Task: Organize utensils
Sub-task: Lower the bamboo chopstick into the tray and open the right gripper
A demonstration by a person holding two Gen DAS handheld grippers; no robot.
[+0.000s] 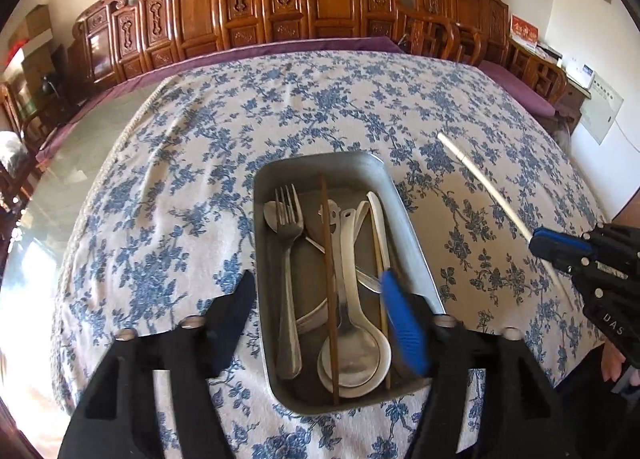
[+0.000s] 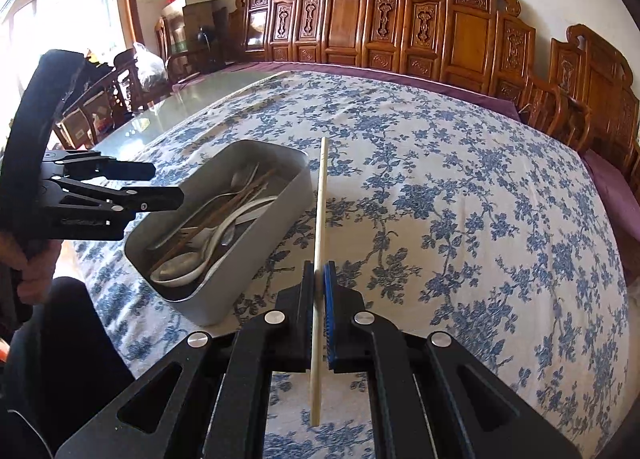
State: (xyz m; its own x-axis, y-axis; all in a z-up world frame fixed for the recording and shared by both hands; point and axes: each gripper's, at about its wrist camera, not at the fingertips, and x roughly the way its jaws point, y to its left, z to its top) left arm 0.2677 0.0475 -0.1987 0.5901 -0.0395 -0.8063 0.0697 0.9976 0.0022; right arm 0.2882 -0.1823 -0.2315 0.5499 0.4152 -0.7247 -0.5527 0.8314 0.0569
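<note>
Metal tray (image 1: 408, 219) sits on the bench, on a blue-flowered cloth (image 1: 180, 199); every place below is given from this tray.

Done so far, judging by what lies inside: a fork (image 1: 289, 259), a dark chopstick (image 1: 329, 299), a metal spoon (image 1: 352, 339), white ceramic spoons (image 1: 356, 219) and a pale chopstick (image 1: 378, 259) all rest lengthwise in the tray, overlapping. The pile looks gathered, not sorted by kind.

Left claw (image 1: 320, 323) hangs over the near end of the tray, jaws wide, nothing between them; its blue pad (image 1: 404, 331) is above the tray's right-hand inner wall. From the right wrist view it shows as a black linkage (image 2: 120, 195) at the tray's left side, clear of the contents.

Right claw (image 2: 319, 315) is clamped on a long pale chopstick (image 2: 320, 219), held to the right of the tray, outside it, pointing away along the tray's long wall. It appears lifted off the cloth, though I cannot be sure the far tip is clear.

Left to do, as I judge: this chopstick goes into the tray. No other loose utensil shows on the cloth.

Hard to read: the tray's near corner is masked by the left claw's fingers; the stacked spoons hide each other, so the count is uncertain; a second metal utensil (image 1: 276, 215) under the fork shows only its bowl. A hand (image 2: 36, 259) is cut off at the frame edge.
</note>
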